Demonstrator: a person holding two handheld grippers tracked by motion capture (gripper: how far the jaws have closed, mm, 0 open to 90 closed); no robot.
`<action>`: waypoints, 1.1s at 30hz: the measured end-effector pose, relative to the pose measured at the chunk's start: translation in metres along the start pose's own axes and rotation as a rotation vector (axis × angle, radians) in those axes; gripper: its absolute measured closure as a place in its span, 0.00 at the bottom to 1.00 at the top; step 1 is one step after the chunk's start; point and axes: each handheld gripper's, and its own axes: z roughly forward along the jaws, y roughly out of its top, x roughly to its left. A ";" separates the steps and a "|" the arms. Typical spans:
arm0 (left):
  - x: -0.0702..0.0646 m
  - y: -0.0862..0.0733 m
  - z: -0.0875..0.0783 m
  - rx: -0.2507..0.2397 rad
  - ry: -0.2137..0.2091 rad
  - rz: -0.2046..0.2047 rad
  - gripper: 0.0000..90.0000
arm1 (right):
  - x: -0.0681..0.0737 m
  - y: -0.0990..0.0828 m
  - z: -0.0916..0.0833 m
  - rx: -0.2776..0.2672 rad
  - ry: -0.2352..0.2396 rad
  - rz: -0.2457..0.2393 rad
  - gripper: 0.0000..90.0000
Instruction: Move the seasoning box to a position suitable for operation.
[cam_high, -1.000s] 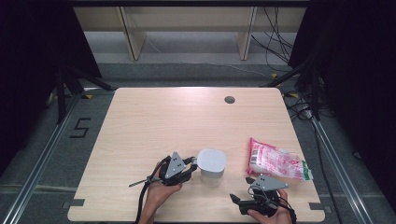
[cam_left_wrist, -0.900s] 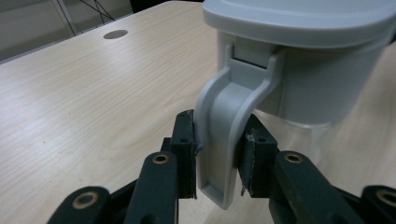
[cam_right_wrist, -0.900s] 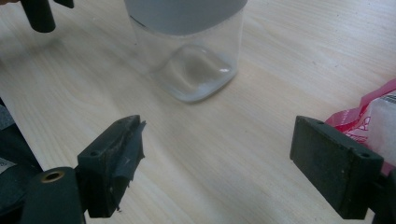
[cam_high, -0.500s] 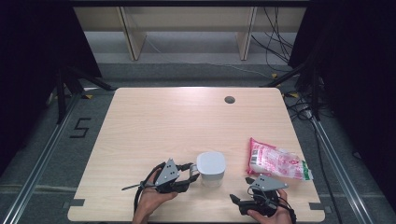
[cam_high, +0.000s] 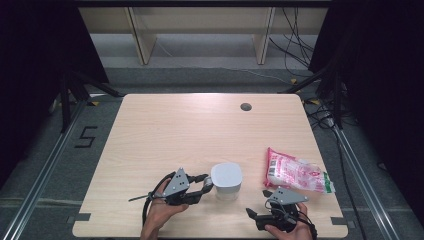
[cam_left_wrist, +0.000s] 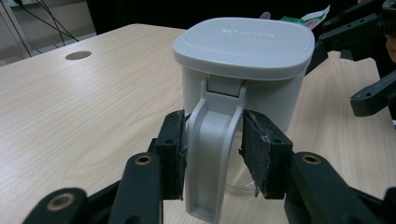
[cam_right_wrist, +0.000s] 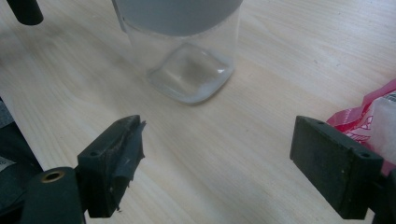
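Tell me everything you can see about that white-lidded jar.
The jar stands upright near the table's front edge. It has a clear, rounded-square body, a pale grey plastic lid shut on top, and a grey handle hanging from the lid. The left gripper's pads flank that handle, the left pad touching it.

A light wooden table (cam_high: 190, 135) is carrying two items, with a round dark grommet hole (cam_high: 245, 106) near its far edge. A lidded grey-white container (cam_high: 226, 180) is standing upright near the front edge, and a pink-and-white packet (cam_high: 296, 172) is lying flat to its right, apart from it.
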 end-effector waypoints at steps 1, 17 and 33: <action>-0.001 0.000 0.001 0.001 -0.012 0.012 0.70 | 0.000 0.000 0.000 0.001 -0.002 0.003 0.20; 0.005 0.005 0.019 -0.018 0.052 -0.002 0.75 | 0.000 0.000 0.000 0.000 -0.005 0.003 0.20; 0.016 0.004 0.025 0.025 0.235 0.023 0.76 | -0.001 0.000 0.000 -0.005 -0.009 -0.007 0.20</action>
